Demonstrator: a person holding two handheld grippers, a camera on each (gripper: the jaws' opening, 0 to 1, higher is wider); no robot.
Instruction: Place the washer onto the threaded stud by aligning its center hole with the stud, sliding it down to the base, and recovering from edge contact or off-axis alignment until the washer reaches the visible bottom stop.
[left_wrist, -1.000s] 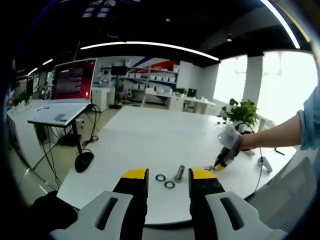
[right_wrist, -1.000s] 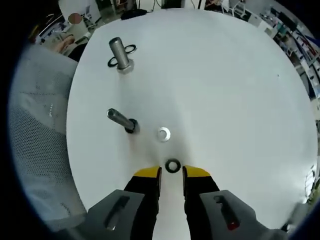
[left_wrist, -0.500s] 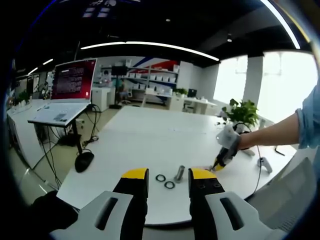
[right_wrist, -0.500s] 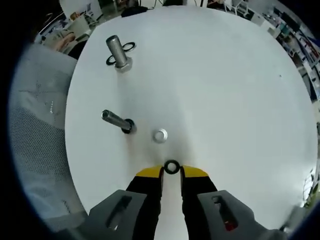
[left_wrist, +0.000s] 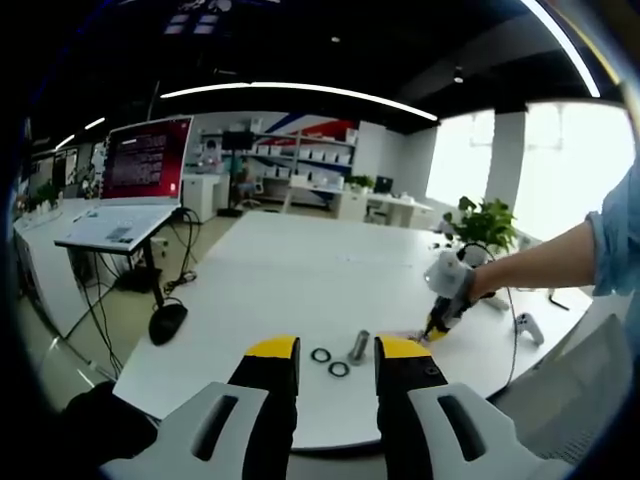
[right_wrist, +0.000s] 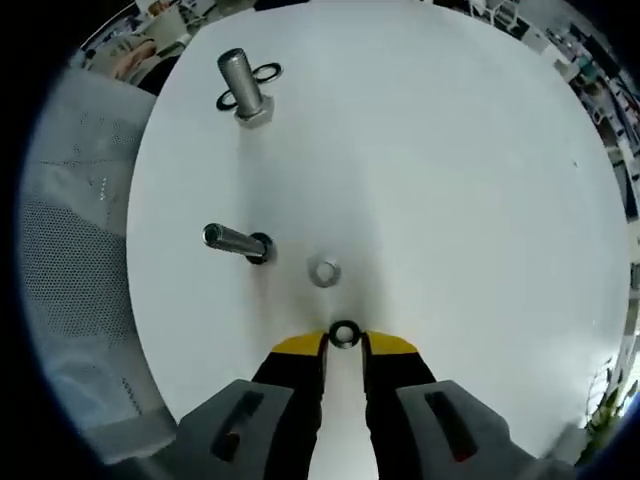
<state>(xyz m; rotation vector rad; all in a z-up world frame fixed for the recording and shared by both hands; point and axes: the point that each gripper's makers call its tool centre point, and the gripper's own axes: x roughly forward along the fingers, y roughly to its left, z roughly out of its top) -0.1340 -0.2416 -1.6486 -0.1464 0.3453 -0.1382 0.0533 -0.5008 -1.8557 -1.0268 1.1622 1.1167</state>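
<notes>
Right gripper view: right tool points down at the white desk, jaws narrowly parted with a dark washer lying flat right at the tips, between them; whether they grip it yet can't be told. A pale washer sits just beyond, and near it a stud with a dark ring at its base. A second stud stands well apart, on its hex base, two dark rings lying beside it. Left gripper view: left tool hangs back from the desk edge, jaws wide, holding nothing; the right tool is down at the desk beside a stud. Risks, judged: a thin flat washer on a smooth desk may skid or pop out as the jaws close, or get pinched tilted. Carried tilted, its rim would likely catch the threads and jam off-axis. A sideways bump could shove a stud, or knock the pale washer.
</notes>
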